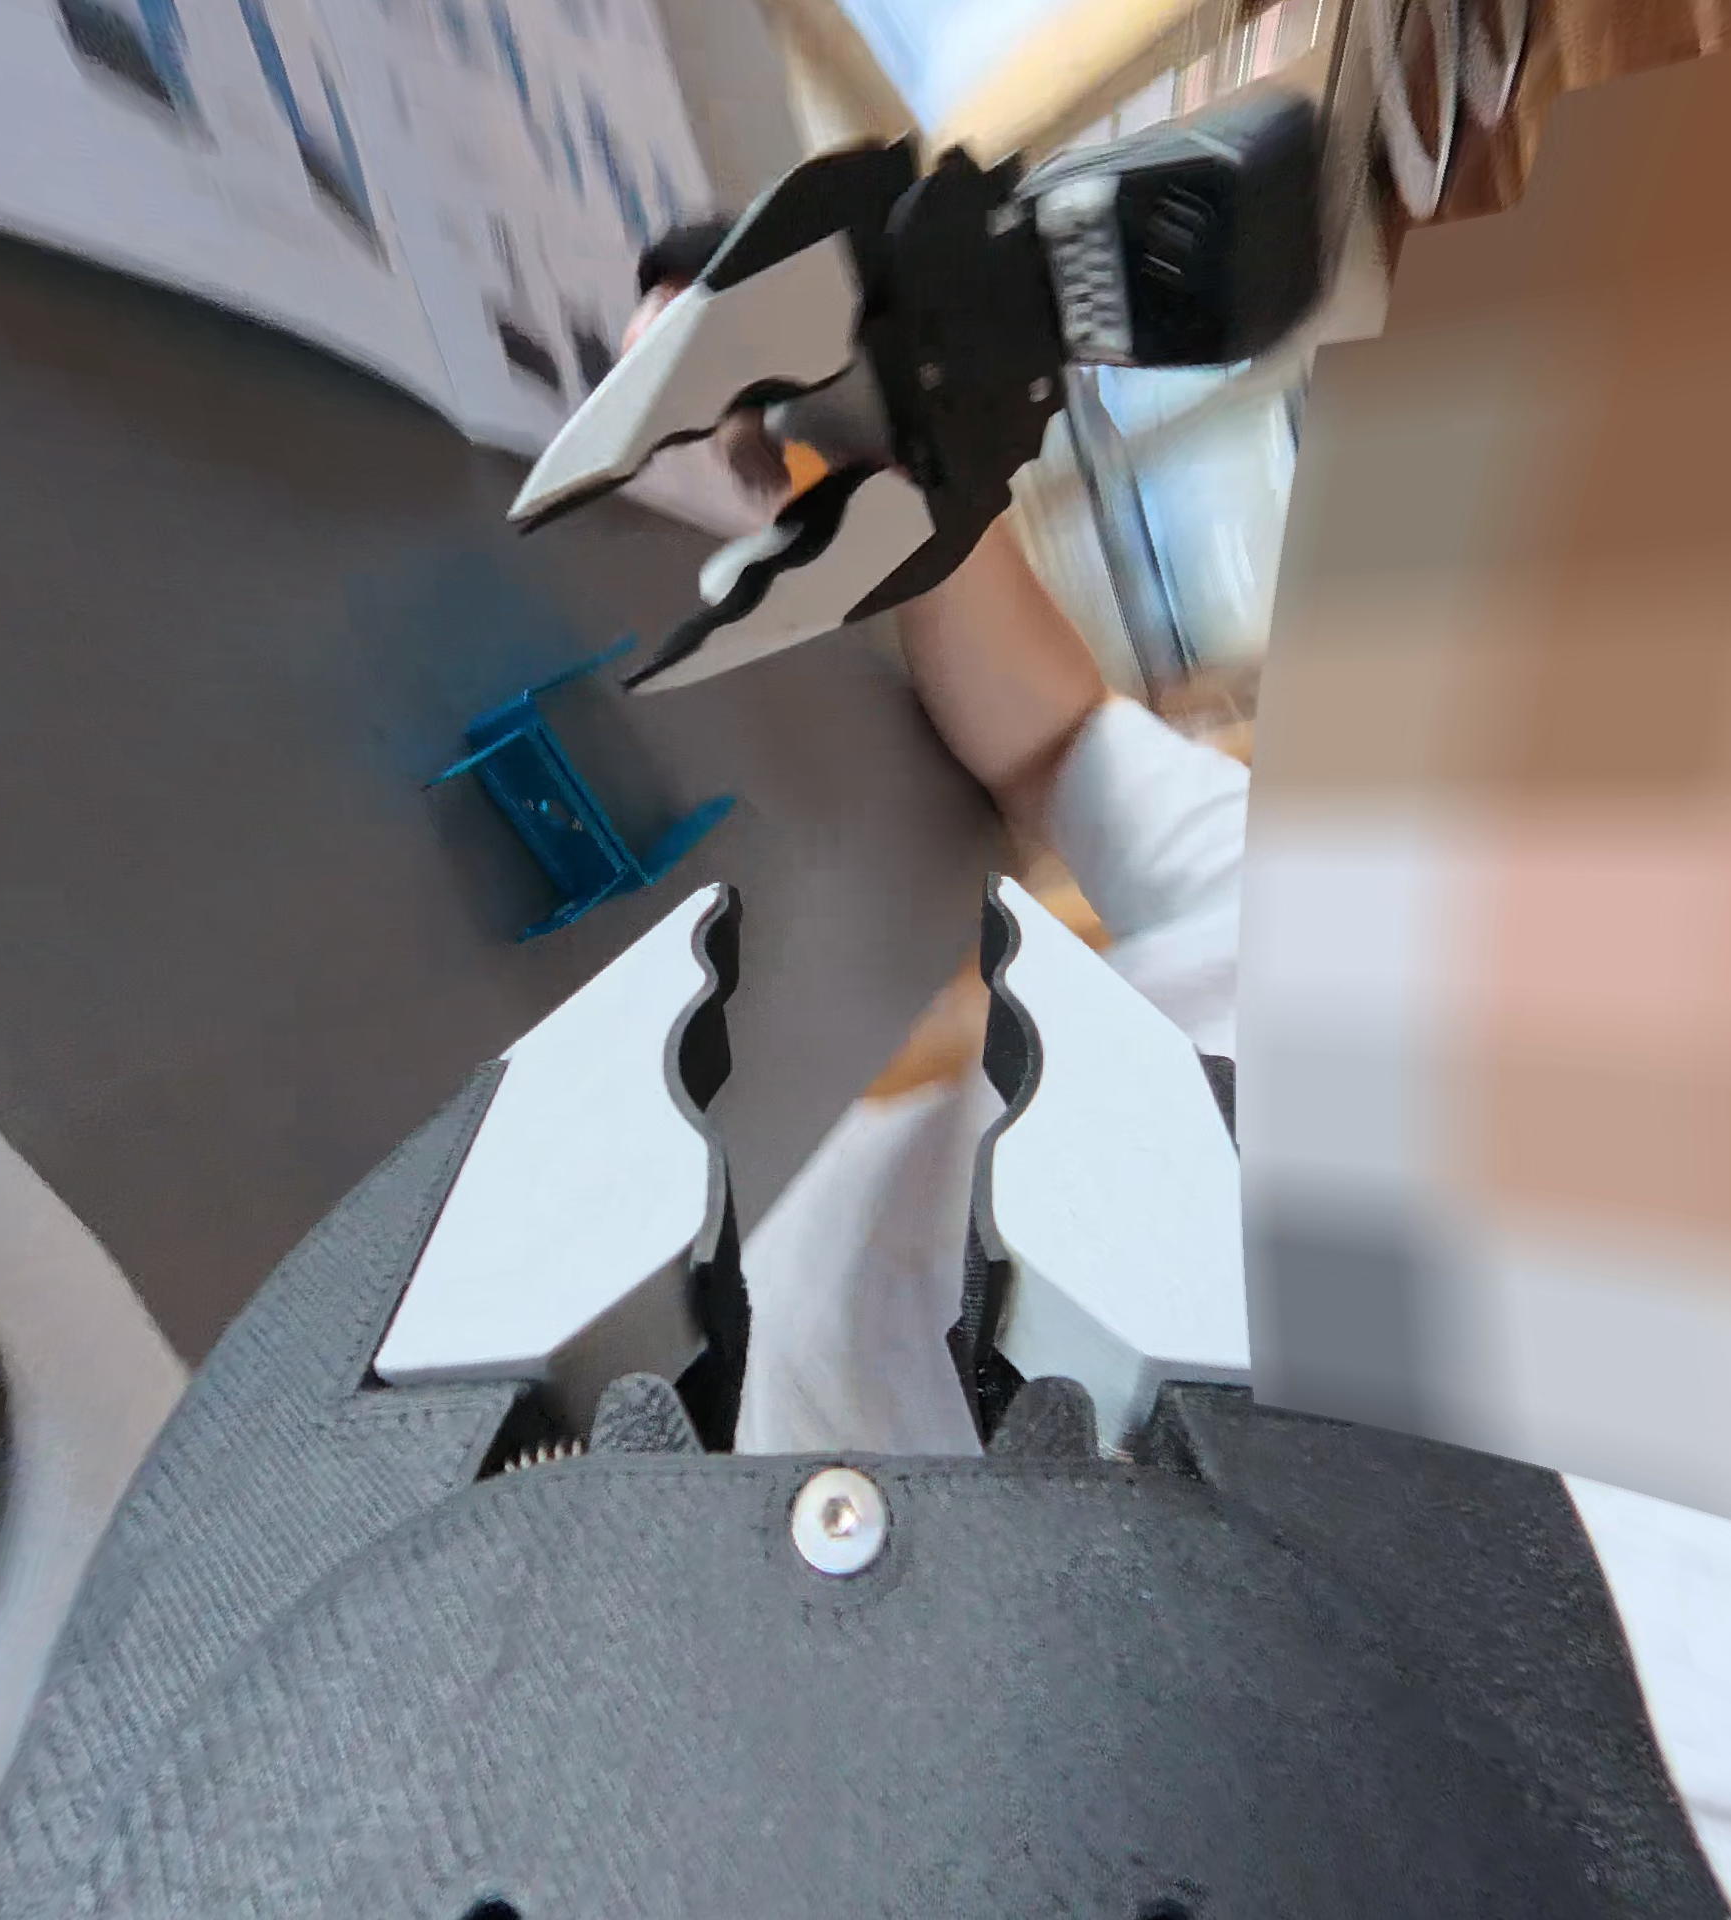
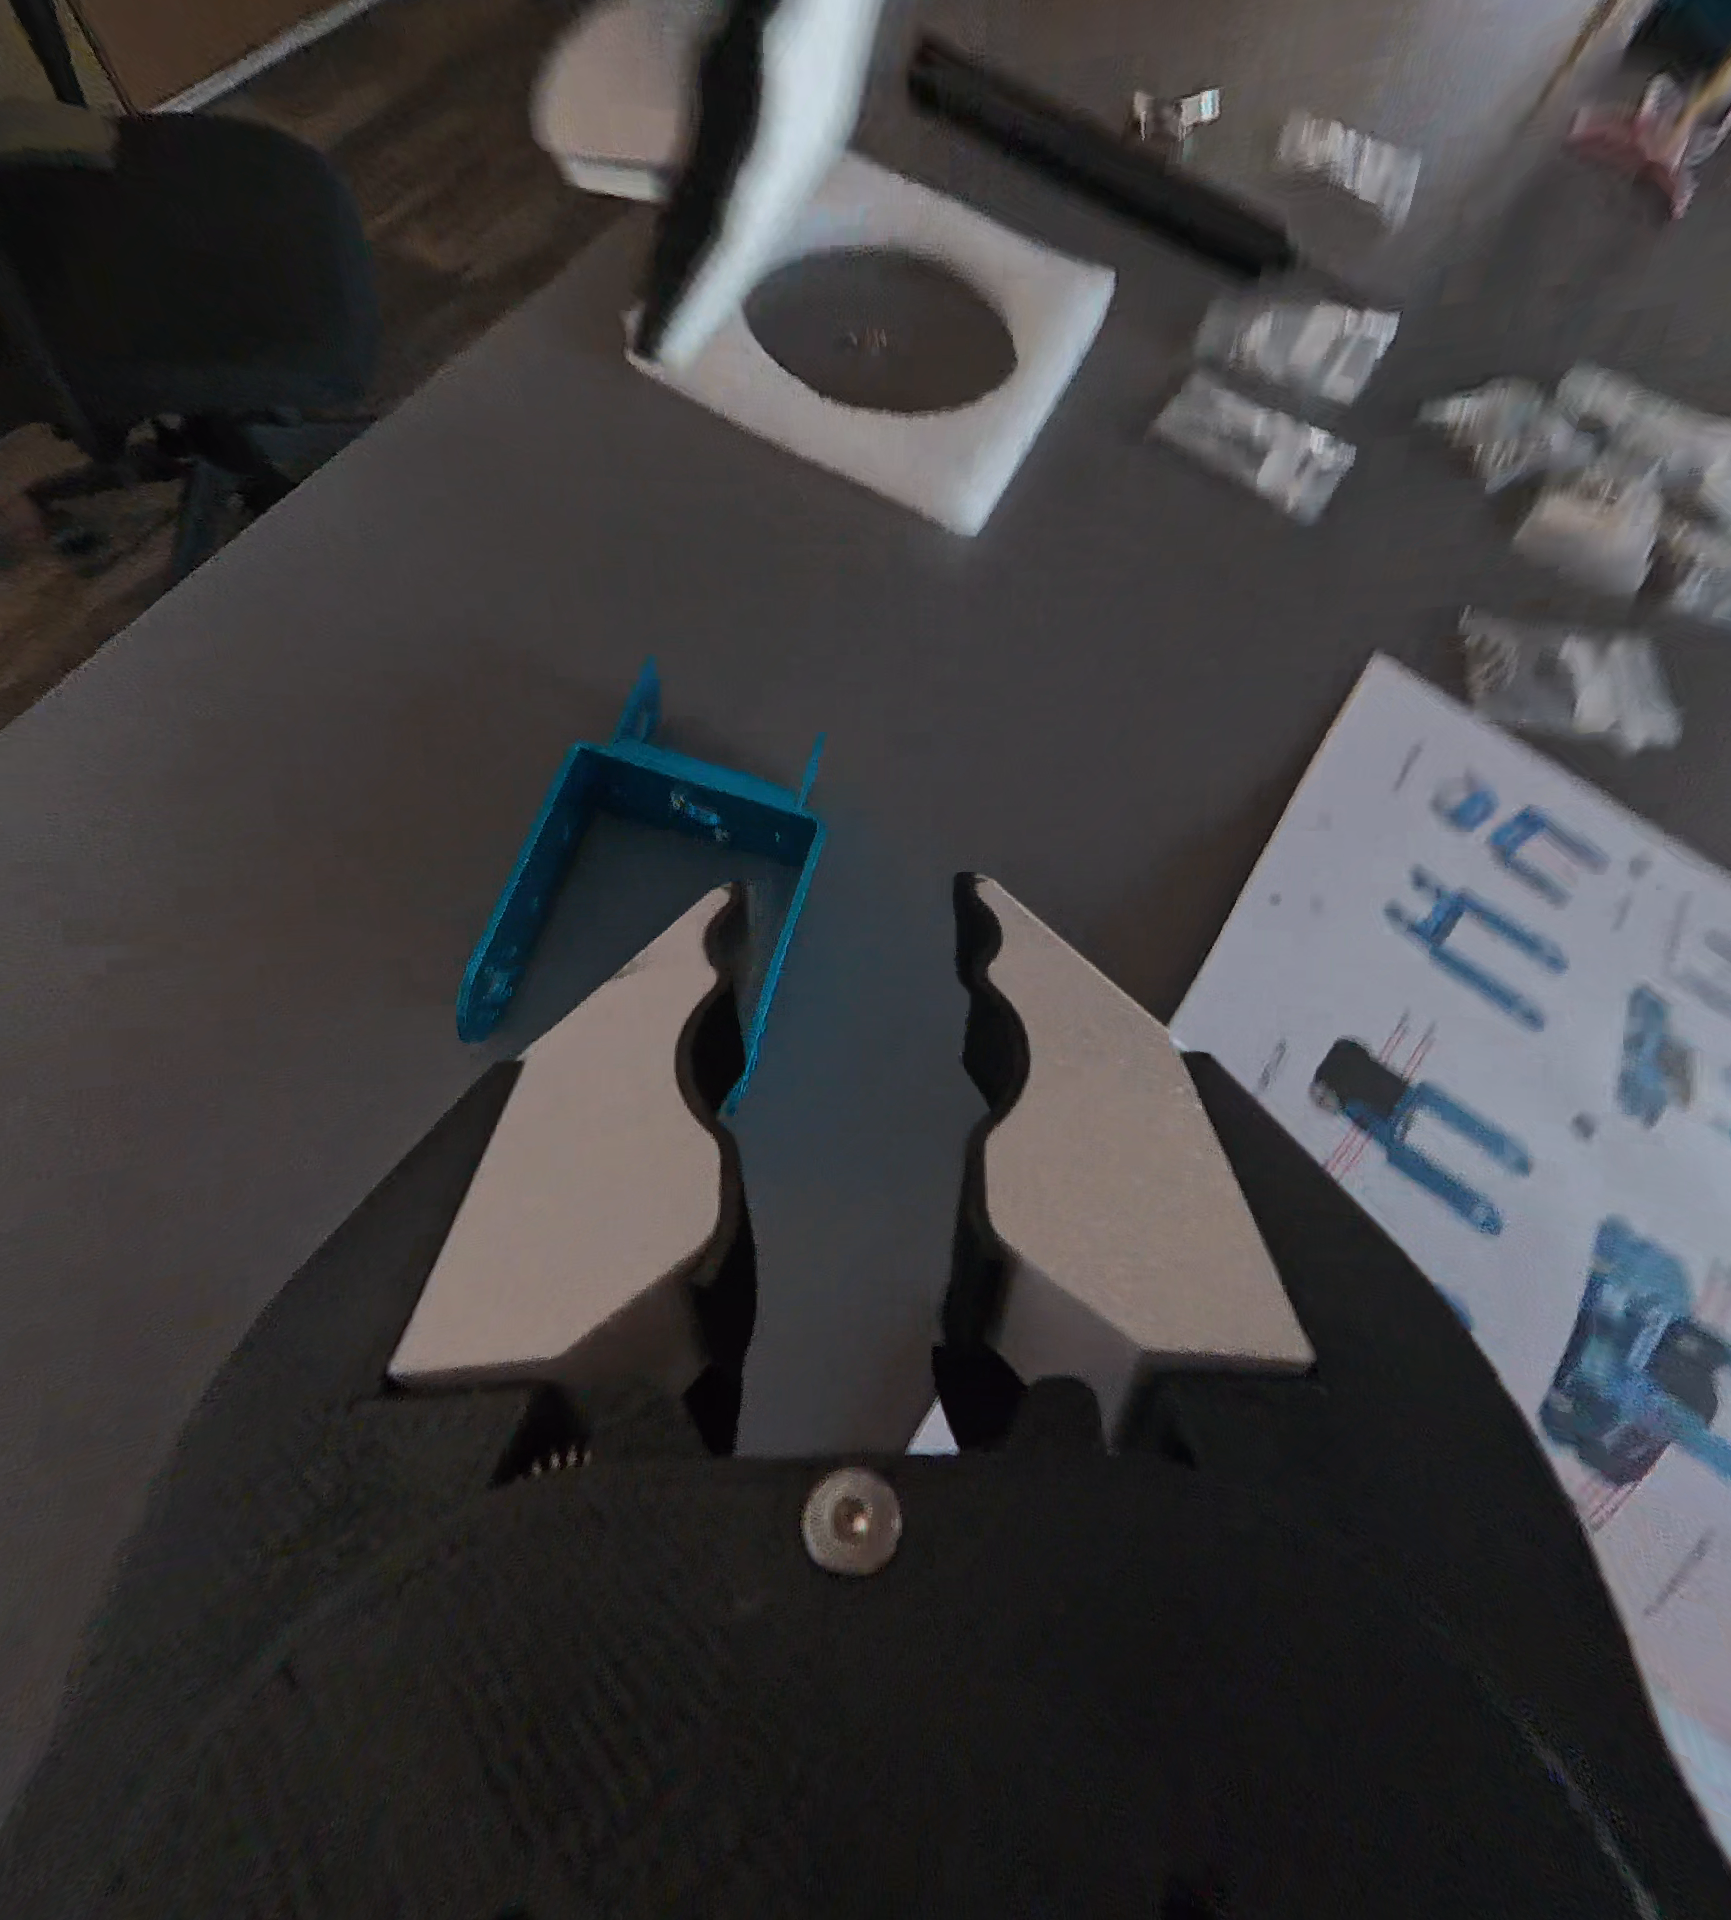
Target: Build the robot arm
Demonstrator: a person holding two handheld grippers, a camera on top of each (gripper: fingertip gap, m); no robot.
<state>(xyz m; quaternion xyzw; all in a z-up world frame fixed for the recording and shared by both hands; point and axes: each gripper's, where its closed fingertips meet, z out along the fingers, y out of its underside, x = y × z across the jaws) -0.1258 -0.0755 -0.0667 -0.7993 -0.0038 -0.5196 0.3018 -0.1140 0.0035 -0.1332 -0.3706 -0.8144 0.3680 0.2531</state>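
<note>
A blue metal bracket (image 2: 632, 883) made of joined U-shaped plates lies on the grey table (image 2: 321, 727). It also shows in the left wrist view (image 1: 570, 800). My right gripper (image 2: 845, 888) is open and empty, held above the table, with its left finger over the bracket's near side. In the left wrist view the right gripper (image 1: 575, 592) hangs open just above the bracket. My left gripper (image 1: 861, 894) is open and empty, in the air to the right of the bracket. One of its fingers (image 2: 736, 177) shows blurred at the top of the right wrist view.
A white foam block with a round hole (image 2: 954, 426) lies beyond the bracket. Several clear bags of small parts (image 2: 1588, 499) and a black bar (image 2: 1100, 166) lie at the back right. A printed sheet (image 2: 1515, 1091) lies at the right. A black chair (image 2: 186, 281) stands left of the table. Some 11 centimetres of space lies between my two pairs of fingers.
</note>
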